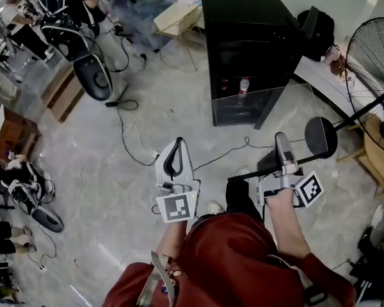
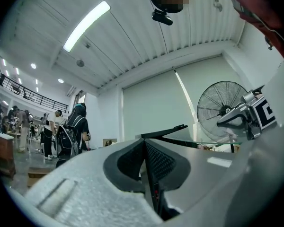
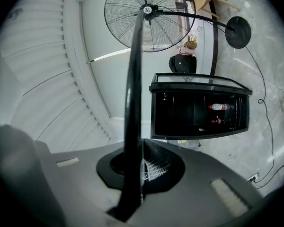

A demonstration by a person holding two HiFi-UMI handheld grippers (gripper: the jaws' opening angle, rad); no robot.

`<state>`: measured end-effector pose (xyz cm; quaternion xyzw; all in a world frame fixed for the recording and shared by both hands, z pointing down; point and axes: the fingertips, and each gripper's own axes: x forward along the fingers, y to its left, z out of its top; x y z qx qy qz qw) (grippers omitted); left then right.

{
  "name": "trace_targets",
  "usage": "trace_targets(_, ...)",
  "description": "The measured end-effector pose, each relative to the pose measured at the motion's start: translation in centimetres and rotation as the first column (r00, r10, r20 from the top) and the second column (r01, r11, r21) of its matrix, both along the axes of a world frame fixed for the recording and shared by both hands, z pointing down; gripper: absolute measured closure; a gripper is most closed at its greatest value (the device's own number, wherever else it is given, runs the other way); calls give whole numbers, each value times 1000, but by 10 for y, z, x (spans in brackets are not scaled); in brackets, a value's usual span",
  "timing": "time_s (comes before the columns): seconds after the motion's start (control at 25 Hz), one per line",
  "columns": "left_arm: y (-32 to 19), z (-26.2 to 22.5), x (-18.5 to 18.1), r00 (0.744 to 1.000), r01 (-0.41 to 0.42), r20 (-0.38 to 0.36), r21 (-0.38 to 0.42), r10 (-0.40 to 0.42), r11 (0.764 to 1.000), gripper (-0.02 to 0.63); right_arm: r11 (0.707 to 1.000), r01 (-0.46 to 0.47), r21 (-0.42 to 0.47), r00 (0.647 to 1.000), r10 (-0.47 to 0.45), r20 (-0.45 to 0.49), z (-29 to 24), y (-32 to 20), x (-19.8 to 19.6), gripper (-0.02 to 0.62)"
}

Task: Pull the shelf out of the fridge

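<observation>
The black-rimmed glass shelf (image 1: 256, 173) is held up, fully out of the black fridge (image 1: 249, 31) beyond it

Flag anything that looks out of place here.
The glass shelf is not in the black fridge. It hangs in mid-air, gripped at its edges by the left tool and the right tool. Loose cables trail across the floor. Nothing looks spilled or broken.

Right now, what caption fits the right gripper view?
Fingers of the right gripper clamp the black-edged glass shelf, the black fridge standing beyond it.
</observation>
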<state>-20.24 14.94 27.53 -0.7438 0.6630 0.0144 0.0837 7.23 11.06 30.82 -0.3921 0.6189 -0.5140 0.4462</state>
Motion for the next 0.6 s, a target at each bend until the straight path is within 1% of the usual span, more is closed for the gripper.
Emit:
trace_targets(0.24, 2, 7, 0, 1000, -4, 3, -14, 4, 1000, 607, 1000, 1, -12, 1000, -1, 5, 5, 0, -4, 586)
trace_targets(0.48, 5, 4, -8, 1000, 0, 13, -10, 0, 1000, 607, 1000, 0, 1, 1000, 0, -10, 2, 1, -11, 586)
trace_targets(0.6, 6, 5, -10, 1000, -3, 12, -12, 3, 1000, 607, 1000, -3, 6, 1000, 3, 6, 2, 2, -13, 586)
